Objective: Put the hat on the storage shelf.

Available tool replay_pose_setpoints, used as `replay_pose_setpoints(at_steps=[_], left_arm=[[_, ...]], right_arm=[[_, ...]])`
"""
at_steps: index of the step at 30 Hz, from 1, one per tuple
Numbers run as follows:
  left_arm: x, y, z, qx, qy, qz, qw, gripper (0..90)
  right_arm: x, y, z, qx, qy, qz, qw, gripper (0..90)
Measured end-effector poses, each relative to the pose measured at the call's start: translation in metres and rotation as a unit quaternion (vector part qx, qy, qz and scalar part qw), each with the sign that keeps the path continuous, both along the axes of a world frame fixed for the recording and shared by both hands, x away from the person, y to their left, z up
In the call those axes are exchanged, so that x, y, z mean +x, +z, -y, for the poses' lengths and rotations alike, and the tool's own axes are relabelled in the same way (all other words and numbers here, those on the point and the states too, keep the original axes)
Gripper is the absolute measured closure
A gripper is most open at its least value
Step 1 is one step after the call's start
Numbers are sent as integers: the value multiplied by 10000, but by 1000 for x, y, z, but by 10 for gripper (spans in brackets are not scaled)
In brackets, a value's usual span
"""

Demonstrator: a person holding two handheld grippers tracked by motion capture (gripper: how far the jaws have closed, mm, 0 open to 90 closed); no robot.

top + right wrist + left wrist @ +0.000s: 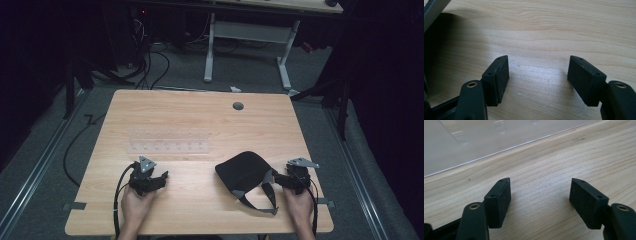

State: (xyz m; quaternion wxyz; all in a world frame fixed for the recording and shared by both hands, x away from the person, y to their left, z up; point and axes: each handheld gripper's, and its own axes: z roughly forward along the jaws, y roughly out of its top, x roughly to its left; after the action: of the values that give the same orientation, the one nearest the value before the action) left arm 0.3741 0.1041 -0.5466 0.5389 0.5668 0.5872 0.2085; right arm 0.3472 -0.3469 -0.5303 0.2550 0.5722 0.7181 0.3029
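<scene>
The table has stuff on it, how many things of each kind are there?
Black cap with grey straps: 1
Clear plastic rack: 1
Grippers, both with open jaws and nothing between them: 2, the left gripper and the right gripper
Total on the wooden table: 4

Two forearms enter from the near edge, each hand wrapped around a gripper; the left gripper (159, 178) sits low over the tabletop, jaws spread wide with nothing between them; the right gripper (280, 179) rests at the opposite side, well apart from it, jaws equally wide and empty; cables trail back along both wrists.
</scene>
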Motion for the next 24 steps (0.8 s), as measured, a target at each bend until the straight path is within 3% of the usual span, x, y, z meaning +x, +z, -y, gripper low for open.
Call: replay_pose_setpoints(at_steps=[12,24], left_arm=[[0,0,0,3,0,-1,10000,335],[0,0,0,3,-15,-8,10000,327]], right_arm=[[0,0,0,17,-7,2,10000,348],[1,1,3,50,-148,17,9999,424]])
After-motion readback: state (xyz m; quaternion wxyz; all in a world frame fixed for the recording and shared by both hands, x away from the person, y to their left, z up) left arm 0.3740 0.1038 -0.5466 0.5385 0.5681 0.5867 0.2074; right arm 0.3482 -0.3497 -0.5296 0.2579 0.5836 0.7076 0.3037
